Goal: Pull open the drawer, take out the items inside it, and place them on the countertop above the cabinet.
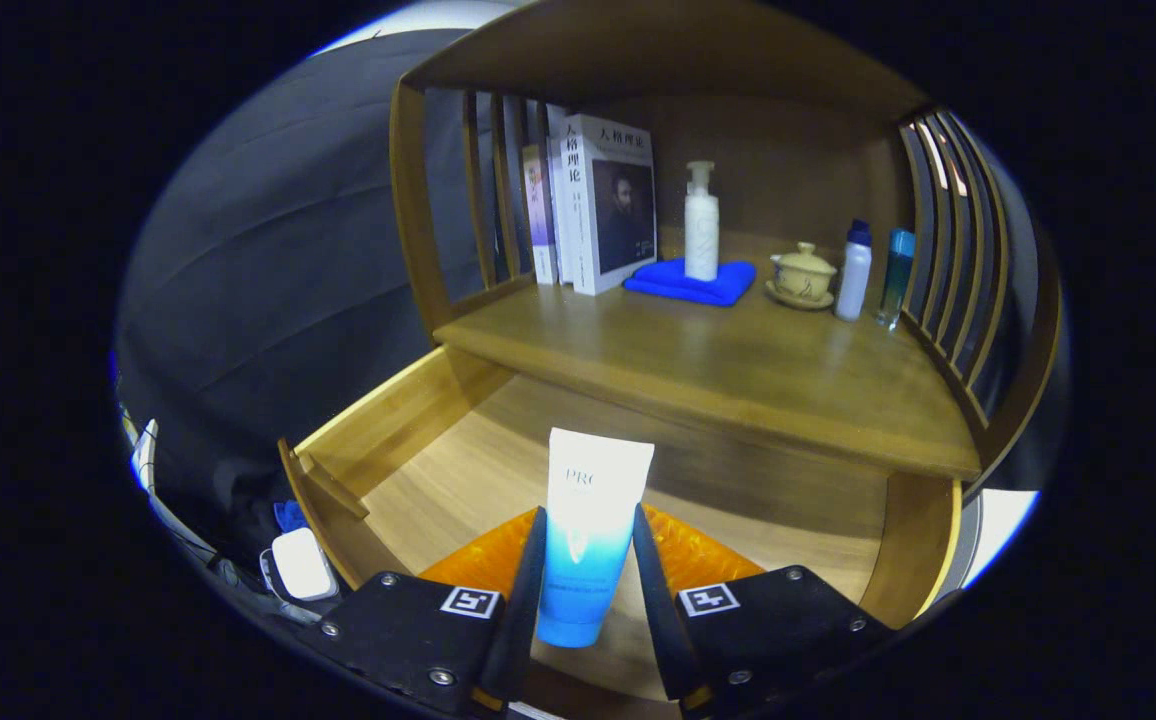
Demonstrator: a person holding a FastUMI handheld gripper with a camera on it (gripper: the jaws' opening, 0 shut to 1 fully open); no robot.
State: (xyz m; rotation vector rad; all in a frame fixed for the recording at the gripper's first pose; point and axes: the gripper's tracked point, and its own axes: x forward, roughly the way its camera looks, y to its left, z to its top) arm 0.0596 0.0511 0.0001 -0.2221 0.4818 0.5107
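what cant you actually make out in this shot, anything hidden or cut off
- Tube, gripper view: the fingers flank its lower sides, so actual pad contact cannot be confirmed.
- Orange mat in the drawer: mostly behind the tube and fingers; its full shape is hidden.
- Drawer's back part: tucked under the countertop.
- Thinner books: covers hidden by the largest book.
- Small bottles by the slats: labels too small.

We see the wooden drawer (408, 420) pulled open beneath the countertop (738, 370). A white-and-blue squeeze tube (588, 535) stands upright between the gripper (588, 590) fingers, blue cap end down, both fingers apparently pressed against its sides. An orange textured item (698, 560) lies on the drawer floor behind the tube; what it is, we cannot tell from here.
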